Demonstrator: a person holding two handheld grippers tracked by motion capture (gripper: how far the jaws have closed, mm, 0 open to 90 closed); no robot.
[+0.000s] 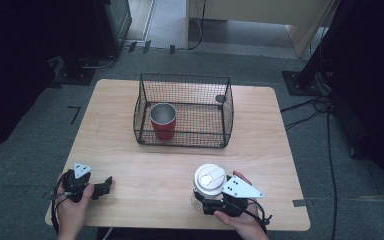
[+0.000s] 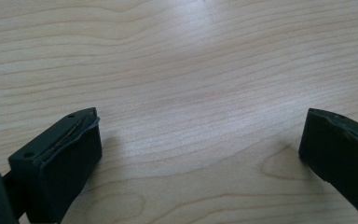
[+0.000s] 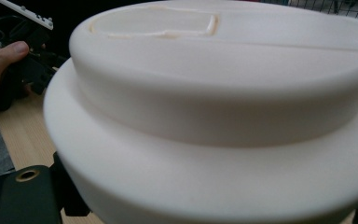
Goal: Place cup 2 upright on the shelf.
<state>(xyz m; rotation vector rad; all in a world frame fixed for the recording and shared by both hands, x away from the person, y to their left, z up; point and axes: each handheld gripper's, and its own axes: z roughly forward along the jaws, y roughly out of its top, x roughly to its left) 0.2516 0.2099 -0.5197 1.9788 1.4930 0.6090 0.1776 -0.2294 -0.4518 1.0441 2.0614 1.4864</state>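
Cup (image 1: 207, 186) with a white domed lid (image 3: 223, 93), held at the near right part of the surface (image 1: 145, 170): the right tongs (image 1: 203, 202) are closed against its lower body from the person's side. The right gripper view looks up along the lid from close by; the plastic is smooth and matte, stepped in two rounded tiers, with a raised sip tab outlined on top. No writing can be read on it. The right hand (image 1: 240, 217) grips the black tool body, which carries a grey three-cornered plate with small holes.

At the near left edge, the left tongs (image 1: 106, 184) lie low over the surface, held by the left hand (image 1: 72, 207). In the left gripper view their two black, blocky jaws stand wide apart with nothing between them, just pale bare wood.

That surface is light wood with a fine wavy grain and rounded corners. Farther back, near its middle, stands a black wire mesh basket (image 1: 227, 107), rectangular with an open top. Inside it, toward its left side, a red tumbler (image 1: 163, 121) stands upright, its inner wall shiny metal. Grey carpet floor (image 1: 350, 180) surrounds everything, crossed by black cables on the right.
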